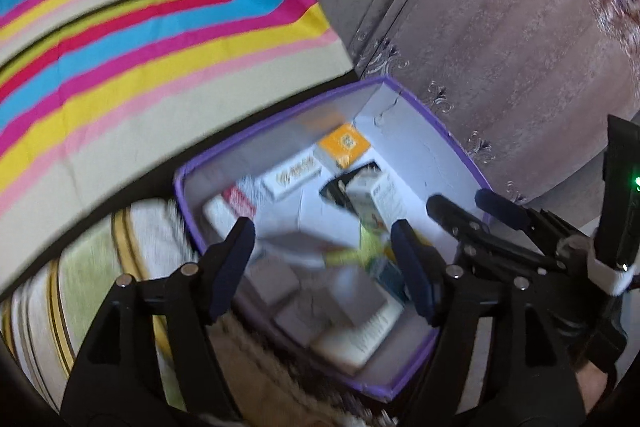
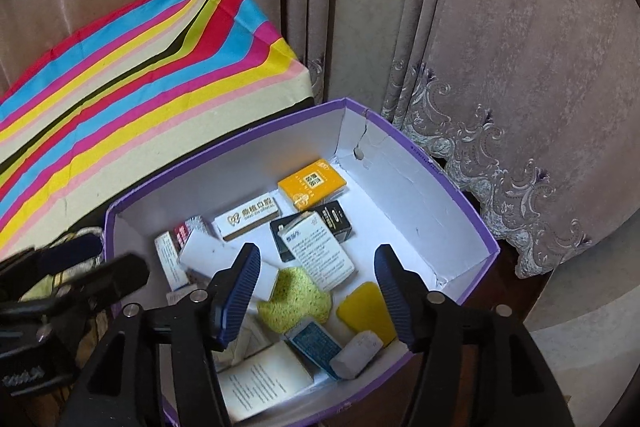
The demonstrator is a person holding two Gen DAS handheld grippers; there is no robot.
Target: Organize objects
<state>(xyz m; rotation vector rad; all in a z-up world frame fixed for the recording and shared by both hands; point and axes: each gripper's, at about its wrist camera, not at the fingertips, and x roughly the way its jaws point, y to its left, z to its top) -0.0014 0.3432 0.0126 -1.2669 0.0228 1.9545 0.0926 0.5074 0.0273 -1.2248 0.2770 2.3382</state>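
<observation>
Right wrist view sharply shows the yellow sponge (image 2: 370, 311) in the purple box (image 2: 472, 203) (left's is blurred); left gripper (image 1: 322, 263) and right gripper (image 2: 314, 291) hover spread, empty.

Right gripper (image 2: 314, 291) spread wide, empty, above purple-rimmed box (image 2: 460, 195) — small cartons, yellow sponge (image 2: 368, 311), perhaps a grey eraser (image 2: 356, 353)

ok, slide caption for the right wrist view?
Open right gripper above purple-rimmed box of small packages and sponges.
</observation>
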